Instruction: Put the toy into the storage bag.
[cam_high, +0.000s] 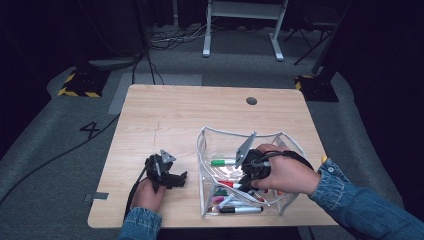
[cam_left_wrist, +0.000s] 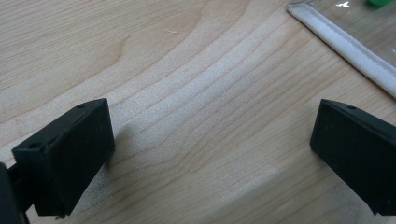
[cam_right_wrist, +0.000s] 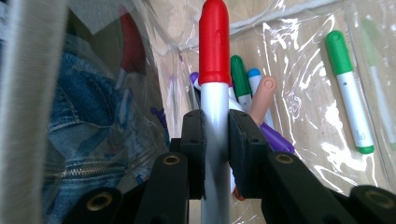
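A clear plastic bin (cam_high: 202, 165) with a white rim stands on the right half of the wooden table (cam_high: 165, 115) and holds several markers. My right gripper (cam_right_wrist: 215, 135) reaches down inside it, shut on the white barrel of a red-capped marker (cam_right_wrist: 214, 46) that points away from the camera. In the high view the right gripper (cam_high: 245, 182) sits low in the bin, under a hand. Beneath it lie a green-capped marker (cam_right_wrist: 348, 88), a purple one (cam_right_wrist: 275, 137) and others. My left gripper (cam_left_wrist: 212, 154) rests open on bare wood, left of the bin (cam_left_wrist: 345, 44).
A denim sleeve (cam_high: 360, 205) comes in from the lower right across the bin's rim. A round cable hole (cam_high: 251, 100) sits near the table's far edge. Cables and a desk frame (cam_high: 242, 25) lie on the floor beyond.
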